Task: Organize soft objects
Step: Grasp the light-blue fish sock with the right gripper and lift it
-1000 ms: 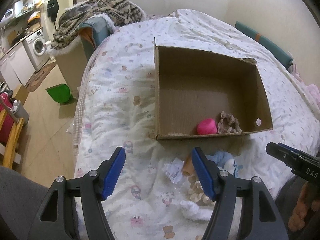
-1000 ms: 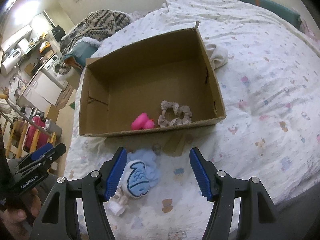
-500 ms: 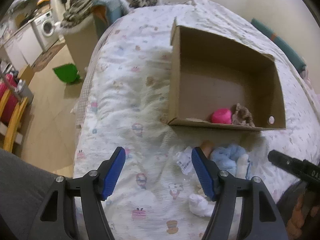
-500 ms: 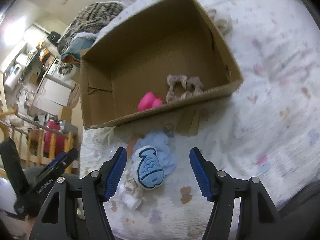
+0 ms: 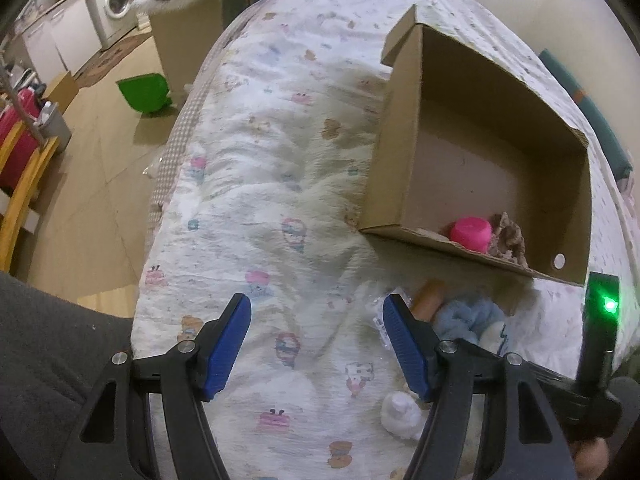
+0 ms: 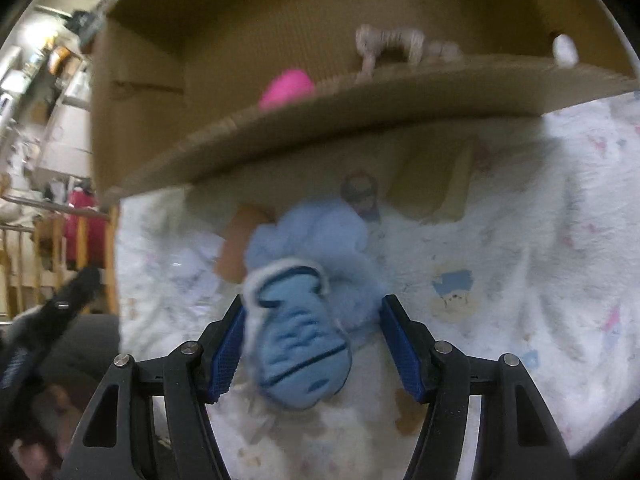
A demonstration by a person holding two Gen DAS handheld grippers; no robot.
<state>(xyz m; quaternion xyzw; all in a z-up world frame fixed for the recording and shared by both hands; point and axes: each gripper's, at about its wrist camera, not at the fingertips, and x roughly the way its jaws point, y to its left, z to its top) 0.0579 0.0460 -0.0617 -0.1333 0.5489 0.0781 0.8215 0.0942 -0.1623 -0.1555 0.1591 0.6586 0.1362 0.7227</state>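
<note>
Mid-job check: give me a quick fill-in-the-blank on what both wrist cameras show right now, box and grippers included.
1. The pink object lies inside the ____ box.
2. The fluffy blue toy sits between the fingers of the ____ gripper.
3. The left gripper hovers over the bedspread with its jaws ____.

Missing words: cardboard; right; open

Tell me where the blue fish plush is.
In the right wrist view, the blue fish plush lies on the bed between the open right gripper fingers, just before the cardboard box.
</note>
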